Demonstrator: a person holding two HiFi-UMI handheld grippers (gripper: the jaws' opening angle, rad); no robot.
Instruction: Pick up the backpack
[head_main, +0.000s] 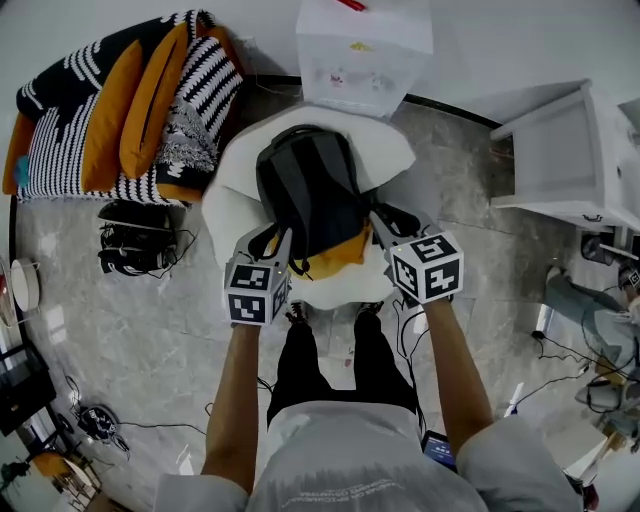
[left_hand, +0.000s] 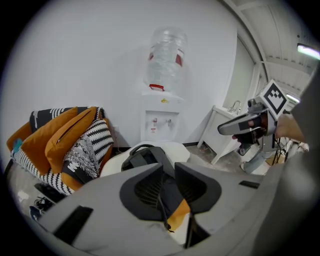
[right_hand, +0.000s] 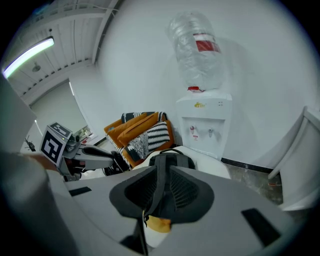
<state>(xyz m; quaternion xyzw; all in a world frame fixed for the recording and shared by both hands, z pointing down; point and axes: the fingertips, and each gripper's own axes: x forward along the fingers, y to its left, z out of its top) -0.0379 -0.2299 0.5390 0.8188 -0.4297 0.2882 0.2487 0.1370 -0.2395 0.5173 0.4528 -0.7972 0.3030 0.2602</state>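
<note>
**Head view: both tongs at the backpack's near end**

Nearest the camera are the person's legs (head_main: 312, 365) in black, standing on the grey floor (head_main: 150, 340), with both forearms reaching forward. The left tongs (head_main: 268, 240) and the right tongs (head_main: 385, 222) point down and away, one at each side of the near end of the backpack (head_main: 310, 185). The backpack is black and grey and lies on a white cushioned seat (head_main: 390, 150) just ahead of the feet, with its carry handle at the far end. An orange patch (head_main: 338, 257) shows at its near end, between the two tongs.

In the left gripper view those tongs stand apart. A thin dark cord (left_hand: 163, 209) hangs in the gap, and the backpack lies beyond it.

In the right gripper view the tongs stand slightly apart. A dark shoulder strap (right_hand: 154, 192) runs from the backpack down through the gap, and the pads flank it closely without clamping it.

Left of the seat is a heap of orange and black-and-white striped cushions (head_main: 130, 110), with a black bundle (head_main: 135, 248) on the floor beside it. Right of the seat stands a white stand (head_main: 560, 150). Farthest off, against the white wall, a water dispenser (head_main: 365, 50) stands just behind the seat. A clear bottle (left_hand: 165, 57) sits upside down on top of it.
</note>
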